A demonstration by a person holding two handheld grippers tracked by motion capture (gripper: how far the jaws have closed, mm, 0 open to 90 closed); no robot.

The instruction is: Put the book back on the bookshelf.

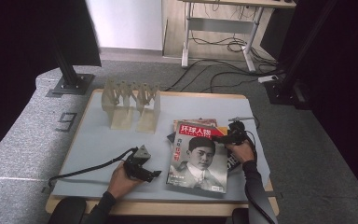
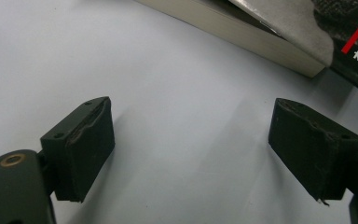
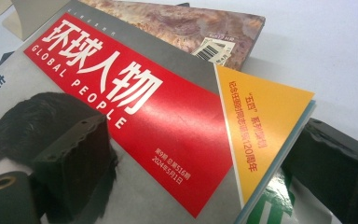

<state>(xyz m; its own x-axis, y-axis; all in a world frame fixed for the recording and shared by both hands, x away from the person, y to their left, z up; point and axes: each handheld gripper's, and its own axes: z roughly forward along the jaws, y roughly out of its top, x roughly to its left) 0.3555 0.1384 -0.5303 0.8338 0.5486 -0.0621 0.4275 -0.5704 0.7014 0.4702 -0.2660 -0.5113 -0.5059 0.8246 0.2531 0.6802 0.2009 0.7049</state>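
Observation:
A magazine [image 1: 198,158] with a red title band and a portrait on its cover tops a small stack at the table's right. In the right gripper view the magazine [image 3: 135,107] has its yellow corner between the jaws. My right gripper [image 1: 216,138] [image 3: 200,140] is open: one jaw rests over the cover and the other stands past the edge, beside the corner. My left gripper [image 1: 156,174] [image 2: 191,144] is open over bare mat just left of the stack, with nothing between its pads. The stack's cream page edge [image 2: 242,32] lies ahead of it.
A translucent folding rack [image 1: 130,105] stands at the back left of the grey-blue mat [image 1: 98,140]. Under the top magazine lie a brown-covered one [image 3: 191,23] and a green one [image 3: 275,200]. The left gripper's cable [image 1: 88,170] trails leftwards across the mat.

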